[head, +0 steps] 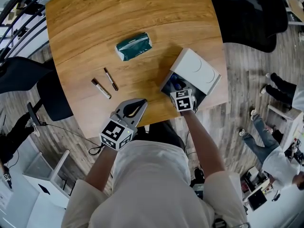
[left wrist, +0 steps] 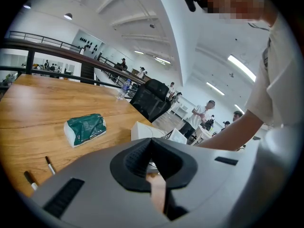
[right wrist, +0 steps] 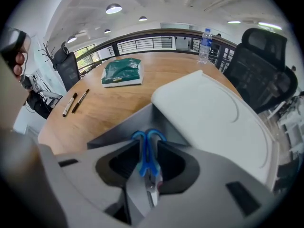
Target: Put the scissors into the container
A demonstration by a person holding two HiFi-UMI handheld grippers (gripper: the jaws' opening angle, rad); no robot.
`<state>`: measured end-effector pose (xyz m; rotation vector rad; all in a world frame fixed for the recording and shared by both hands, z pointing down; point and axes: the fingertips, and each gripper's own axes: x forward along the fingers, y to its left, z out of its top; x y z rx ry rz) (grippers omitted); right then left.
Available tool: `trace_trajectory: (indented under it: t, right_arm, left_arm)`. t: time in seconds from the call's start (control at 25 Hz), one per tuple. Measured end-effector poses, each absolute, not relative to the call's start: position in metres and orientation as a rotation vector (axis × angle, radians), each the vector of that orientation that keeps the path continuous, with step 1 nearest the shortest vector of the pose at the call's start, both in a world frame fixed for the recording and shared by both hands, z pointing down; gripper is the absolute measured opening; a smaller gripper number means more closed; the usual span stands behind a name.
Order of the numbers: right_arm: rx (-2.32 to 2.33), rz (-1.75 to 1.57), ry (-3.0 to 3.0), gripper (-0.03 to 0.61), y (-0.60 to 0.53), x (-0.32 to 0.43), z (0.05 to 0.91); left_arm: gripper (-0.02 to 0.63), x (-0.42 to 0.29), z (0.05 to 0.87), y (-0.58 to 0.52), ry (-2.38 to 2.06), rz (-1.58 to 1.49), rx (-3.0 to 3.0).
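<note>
Blue-handled scissors (right wrist: 145,161), likely light, stiff and slick, sit pinched just below their loops in the shut fingers of the right gripper (right wrist: 146,149) over the container (right wrist: 121,127) at the near right of the tabletop (right wrist: 118,99); the left gripper (left wrist: 151,148) has its fingers closed on nothing

Head view: tissue pack (head: 133,46) mid-table (head: 85,18), two markers (head: 101,88) lower left of it, container (head: 197,70) at table's right edge. Scissors (right wrist: 142,163) between right gripper (right wrist: 145,145) jaws, at container's opening.
</note>
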<state>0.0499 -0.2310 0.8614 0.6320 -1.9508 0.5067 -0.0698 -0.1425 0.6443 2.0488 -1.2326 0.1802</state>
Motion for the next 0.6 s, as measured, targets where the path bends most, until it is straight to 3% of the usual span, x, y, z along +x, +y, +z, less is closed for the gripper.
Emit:
trace_trajectory:
  t: [0.6]
  right_arm:
    - [0.856, 0.526, -1.974, 0.103, -0.217, 0.068, 0.794]
  left_arm:
    - [-0.008, -0.069, 0.625, -0.11, -1.14, 0.225, 2.149]
